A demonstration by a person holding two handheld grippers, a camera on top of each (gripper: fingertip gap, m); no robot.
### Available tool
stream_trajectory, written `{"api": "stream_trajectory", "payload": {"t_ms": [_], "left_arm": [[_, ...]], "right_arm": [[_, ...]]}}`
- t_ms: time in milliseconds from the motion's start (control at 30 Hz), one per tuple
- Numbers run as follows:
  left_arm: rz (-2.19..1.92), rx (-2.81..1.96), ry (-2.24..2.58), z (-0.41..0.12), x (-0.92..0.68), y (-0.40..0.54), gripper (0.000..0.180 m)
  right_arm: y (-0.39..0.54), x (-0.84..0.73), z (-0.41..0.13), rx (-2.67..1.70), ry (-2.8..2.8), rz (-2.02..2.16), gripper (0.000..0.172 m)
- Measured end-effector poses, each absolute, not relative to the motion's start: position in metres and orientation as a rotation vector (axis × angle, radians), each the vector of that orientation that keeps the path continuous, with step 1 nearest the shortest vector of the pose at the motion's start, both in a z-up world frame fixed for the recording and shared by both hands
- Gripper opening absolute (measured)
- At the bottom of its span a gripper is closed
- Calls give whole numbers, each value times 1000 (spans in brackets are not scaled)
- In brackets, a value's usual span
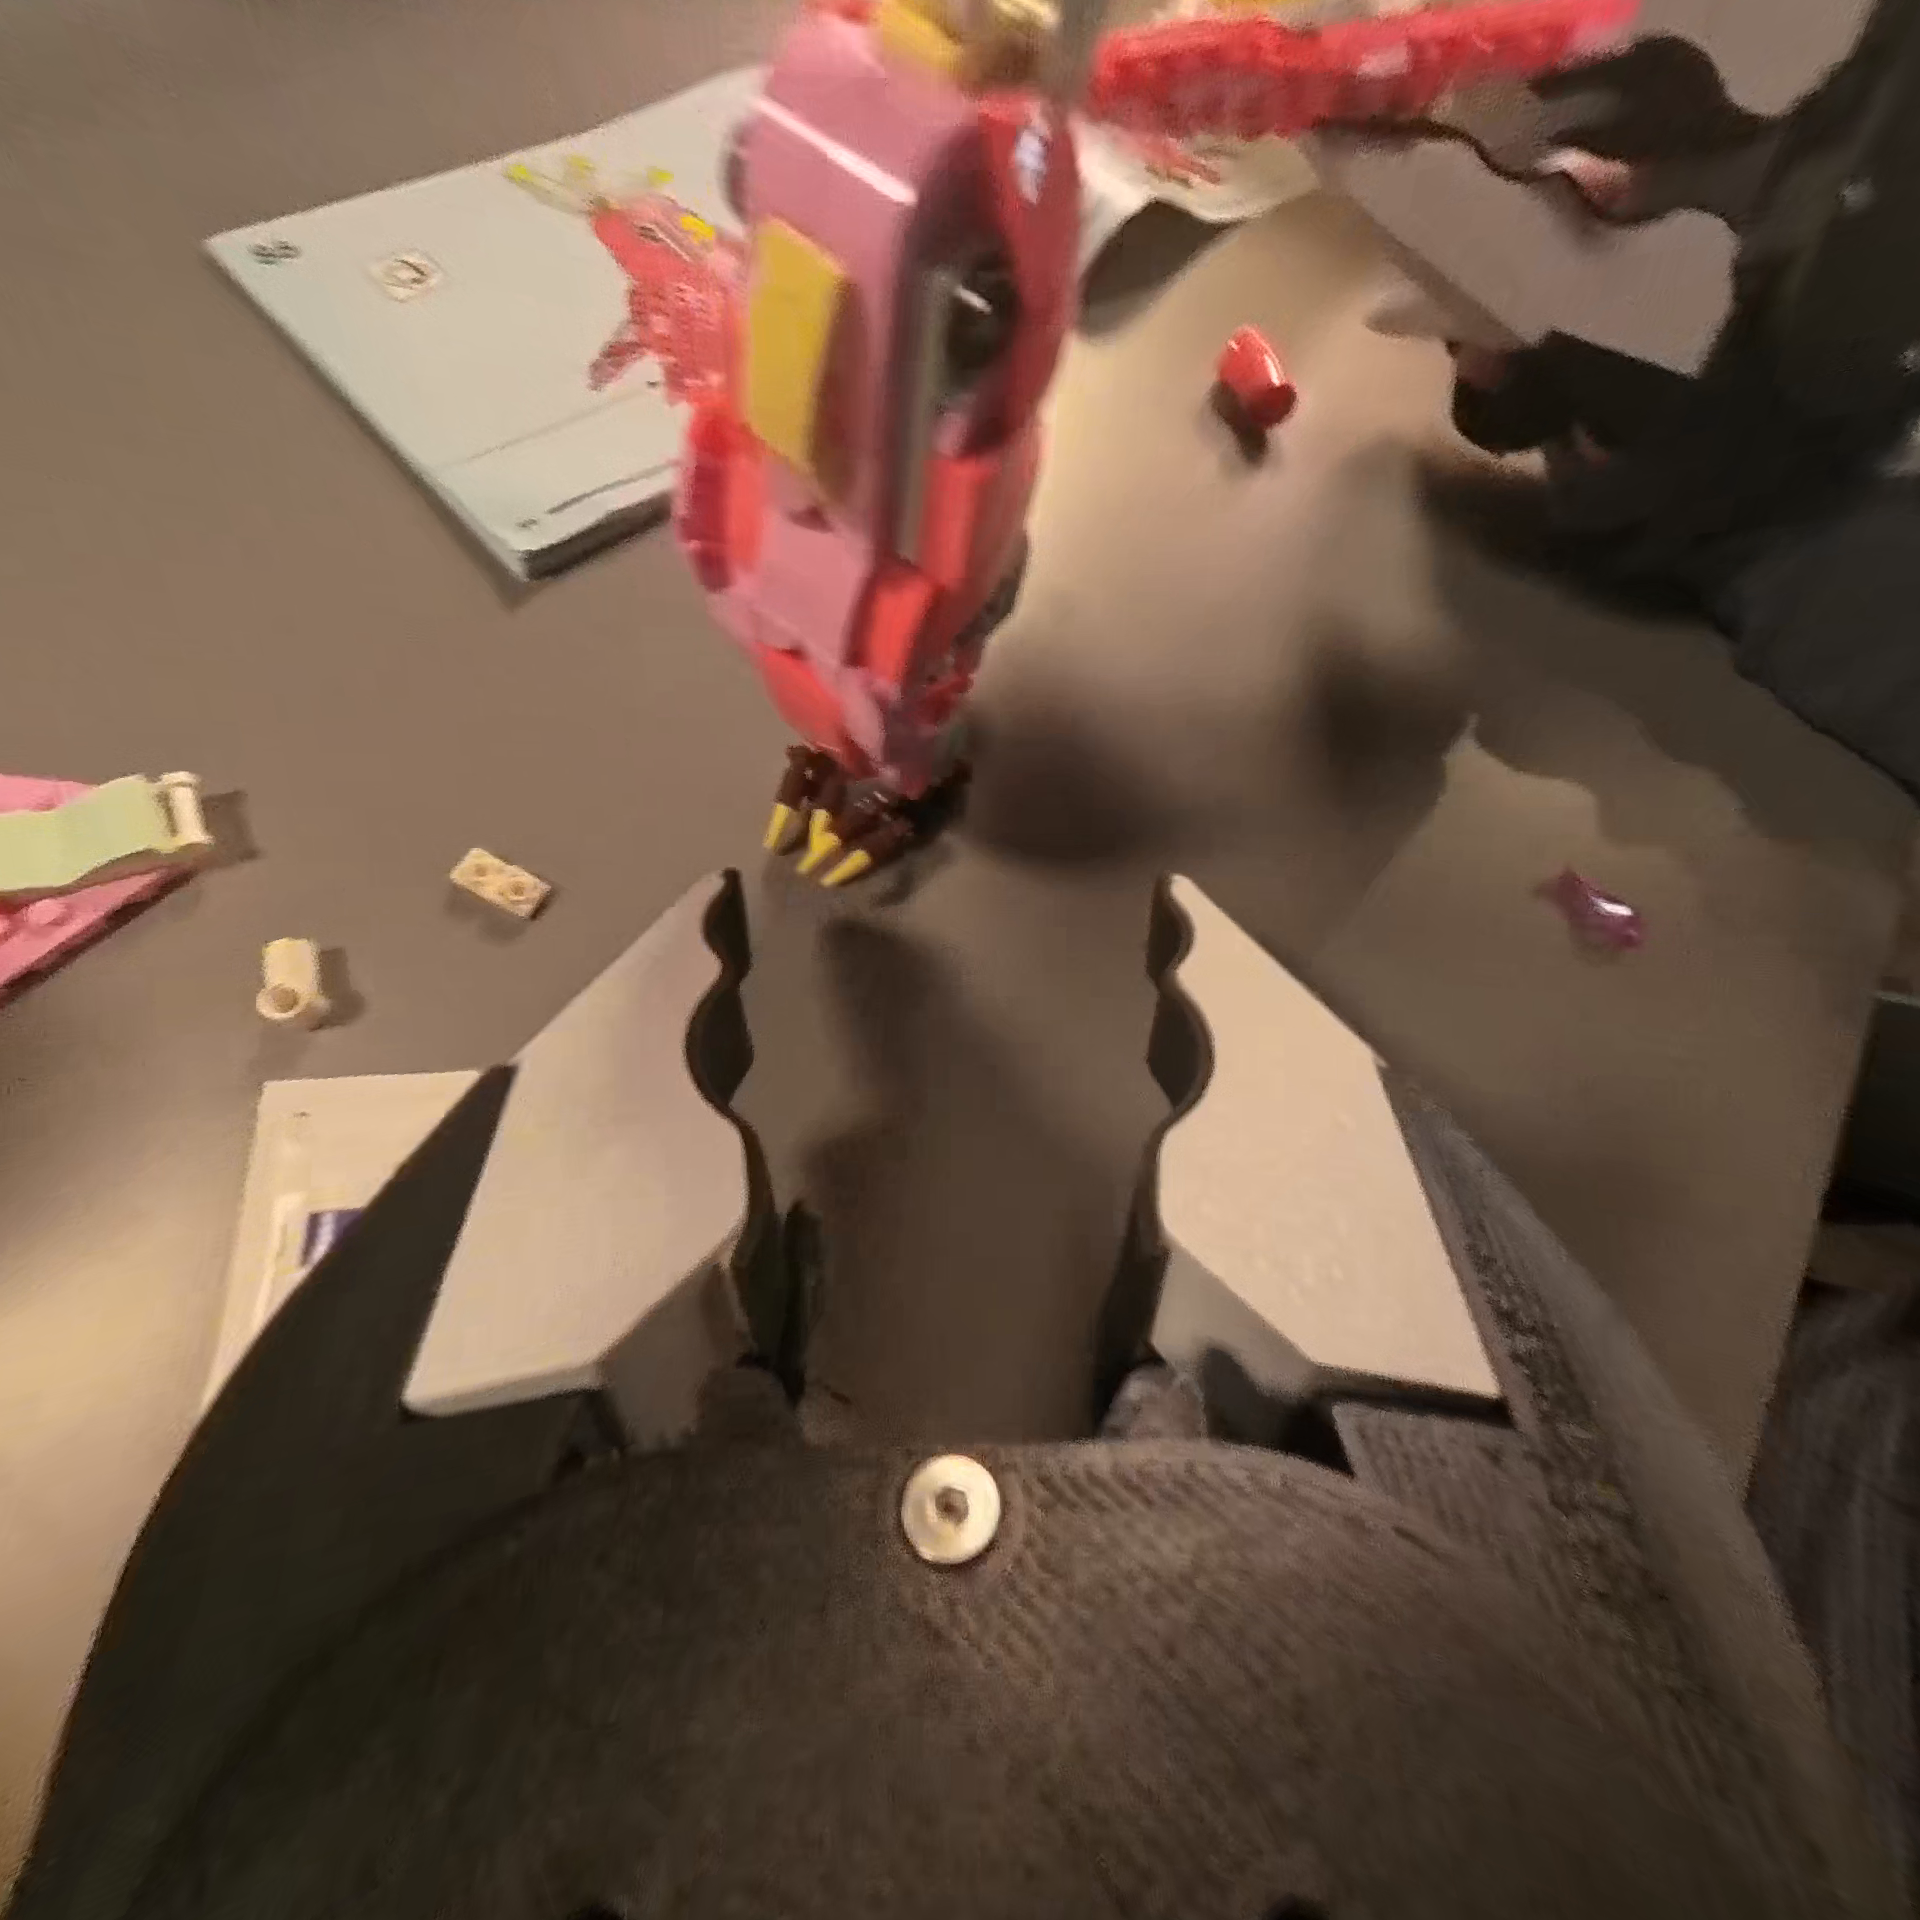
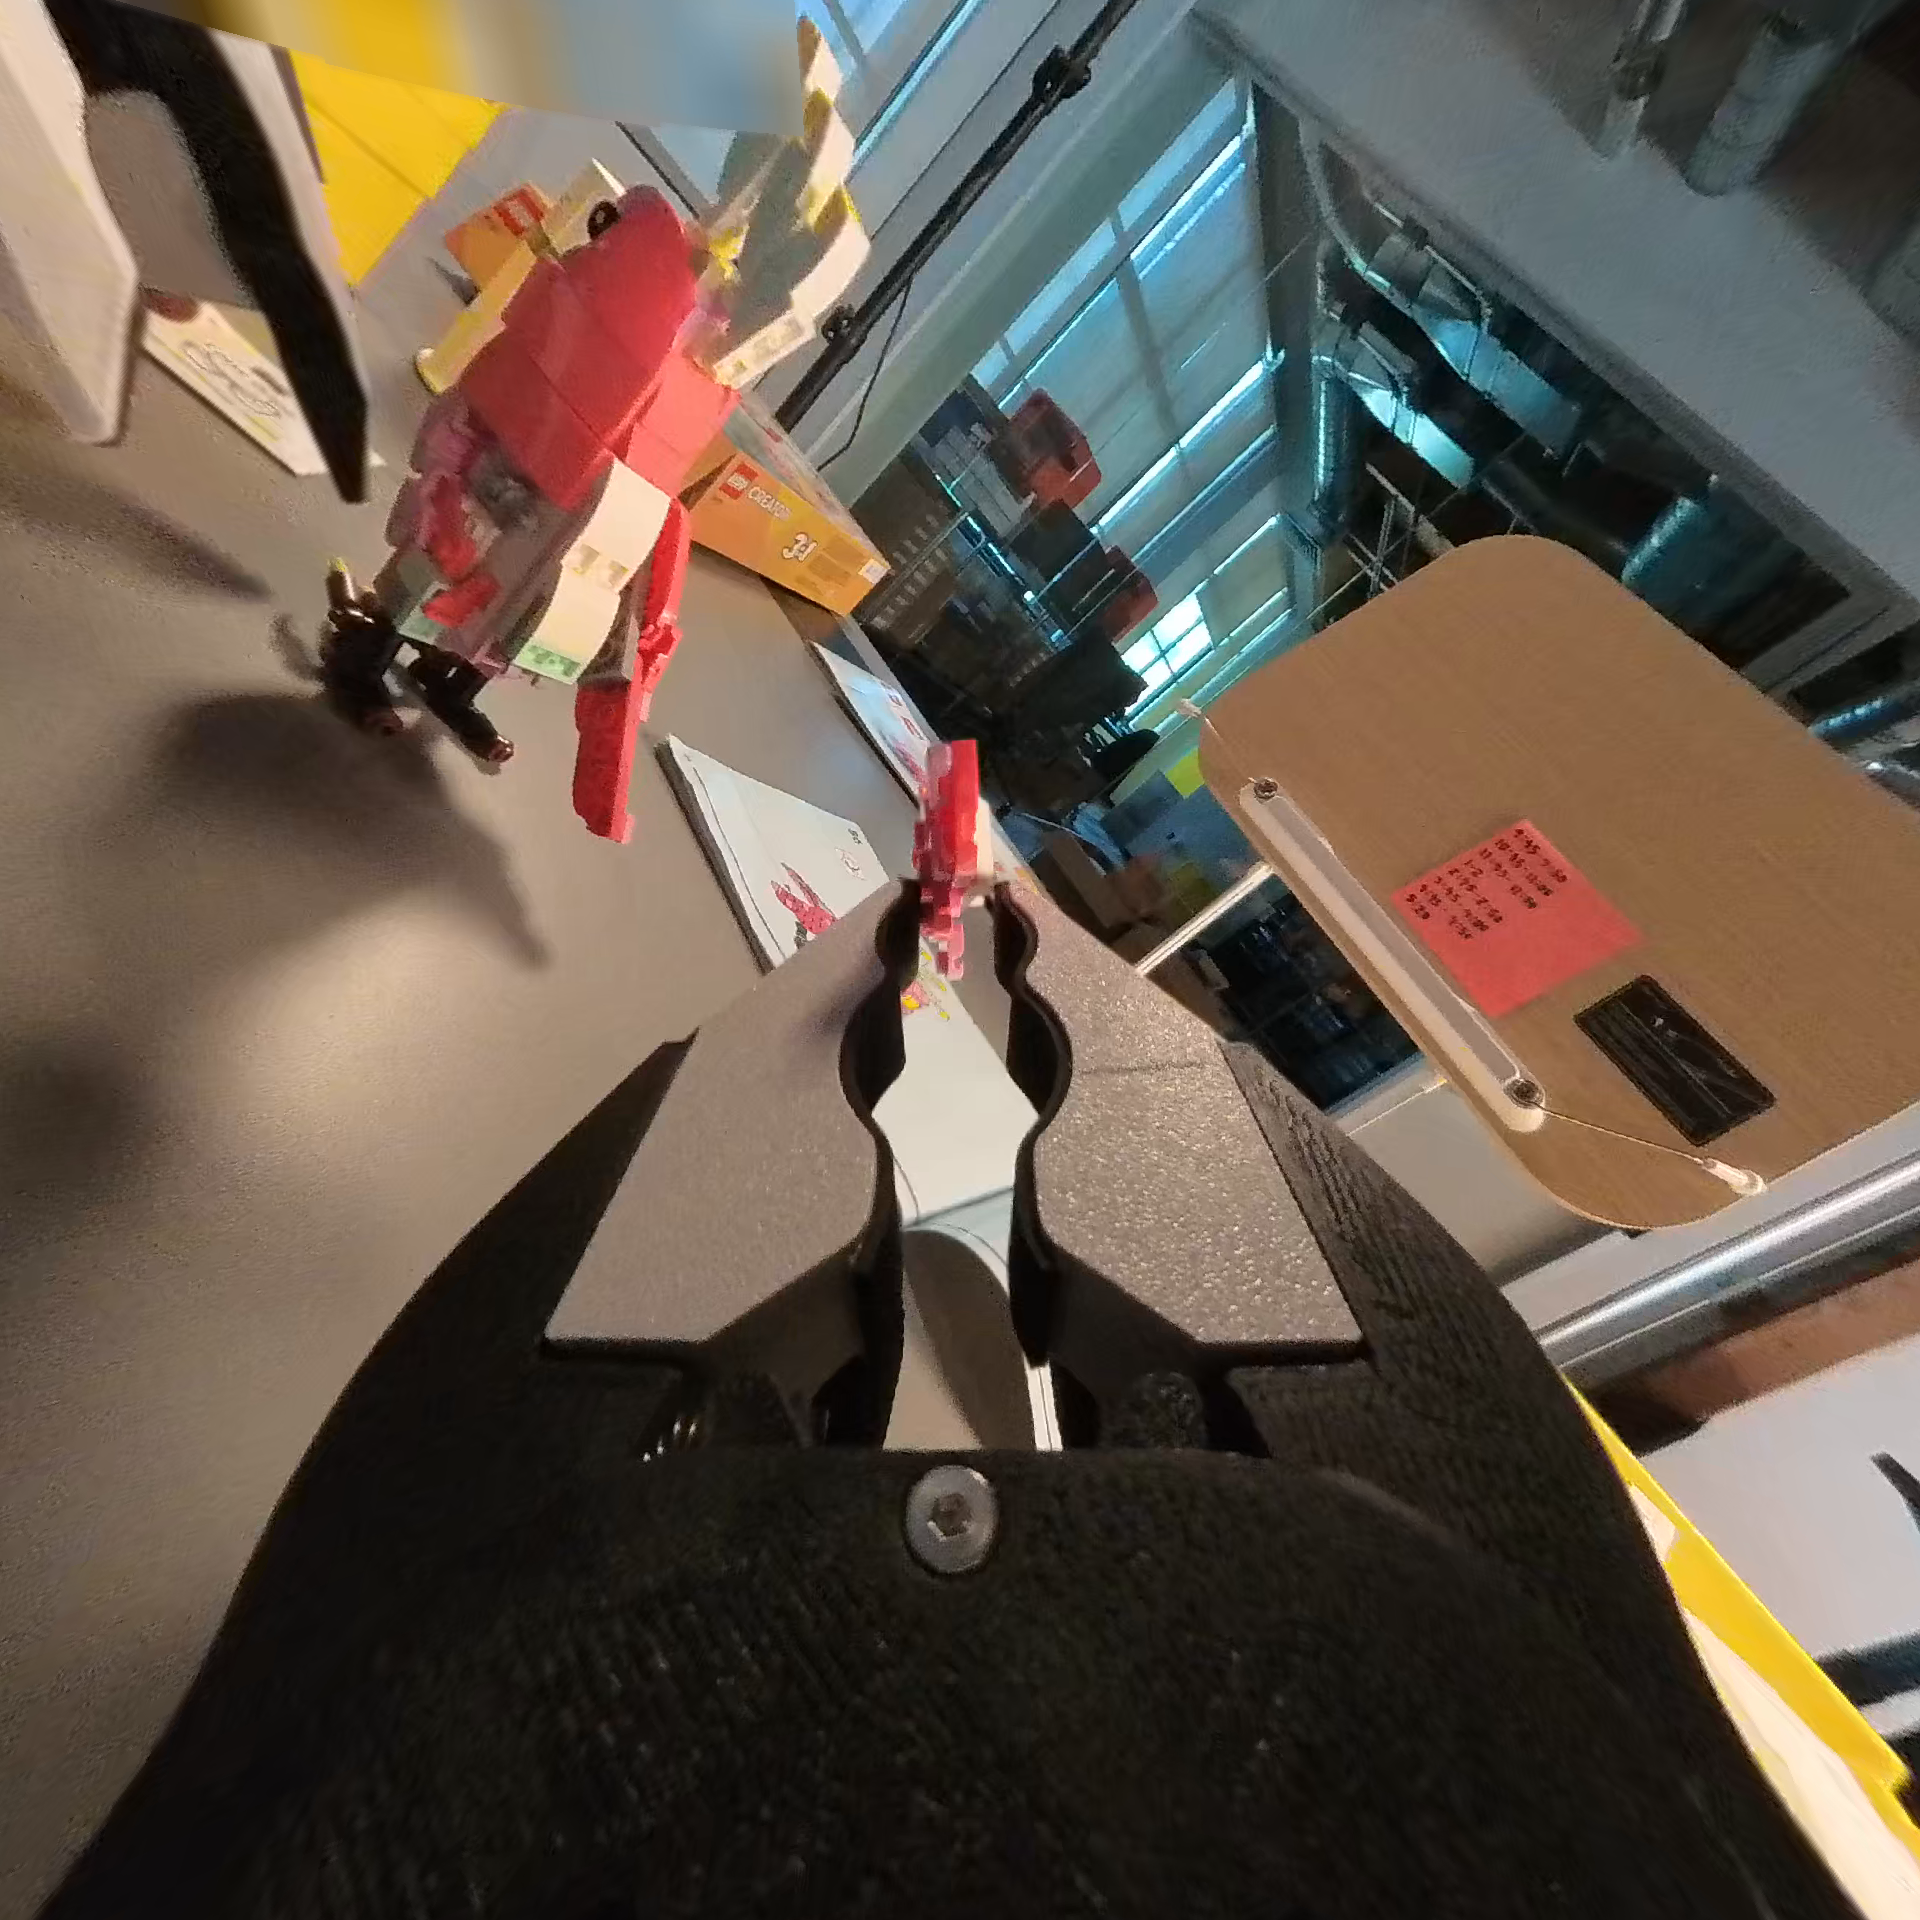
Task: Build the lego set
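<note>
Left tongs (image 1: 945, 894) sit closest to the lens, released, pads wide apart with only bare bench between them. Just ahead of the tips stands the brick-built creature (image 1: 873, 436), pink and red with yellow panels, resting on dark clawed feet (image 1: 847, 821) tipped yellow; tongs and feet are near but apart.

Right tongs (image 2: 951, 914) are clenched on a small red brick piece (image 2: 948, 862) (a white part shows on its far side), held at the very tips, clear of the bench. In the left wrist view the right tongs appear at upper right, beside a red wing of the creature.

Handling judgement: the grip on the red piece is shallow, so any press-fit should go straight and slow; the model is tall on narrow feet and would likely tip unless the free tongs brace its body low down first.

Surface: grey matte bench (image 1: 260, 675), smooth, strong shadows. Loose on it: an instruction booklet (image 1: 447, 343), a cream two-stud plate (image 1: 501, 883), a cream cylinder (image 1: 293, 985), a red slope piece (image 1: 1255, 384), a purple translucent piece (image 1: 1595, 914).

Room: large windows, shelving, a yellow product box (image 2: 779, 530) behind the model, a wooden panel with a pink note (image 2: 1517, 914).
</note>
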State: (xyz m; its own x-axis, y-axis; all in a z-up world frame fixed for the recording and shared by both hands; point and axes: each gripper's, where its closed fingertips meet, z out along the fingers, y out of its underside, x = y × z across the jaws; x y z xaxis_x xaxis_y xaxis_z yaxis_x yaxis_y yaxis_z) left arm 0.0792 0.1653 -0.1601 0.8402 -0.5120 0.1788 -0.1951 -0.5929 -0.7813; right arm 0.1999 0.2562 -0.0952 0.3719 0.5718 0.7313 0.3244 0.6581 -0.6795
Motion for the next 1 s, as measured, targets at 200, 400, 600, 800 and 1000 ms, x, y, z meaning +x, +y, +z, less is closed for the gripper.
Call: {"api": "stream_trajectory", "payload": {"t_ms": [200,400,600,800,1000], "left_arm": [[-558,-2023,653,-143,85,193,94],[-601,-2051,850,-164,94,208,77],[-659,-2116,766,-168,96,212,43],[-865,-2202,363,-161,97,207,42],[-1108,-2171,116,-153,108,196,41]], "right_arm": [[252,198,-99,-869,-1262,175,11],[245,194,-101,-828,-1295,163,11],[244,193,-106,-822,-1324,145,11],[242,187,-125,-777,-1457,0,11],[234,177,-143,-677,-1579,-152,11]]}}
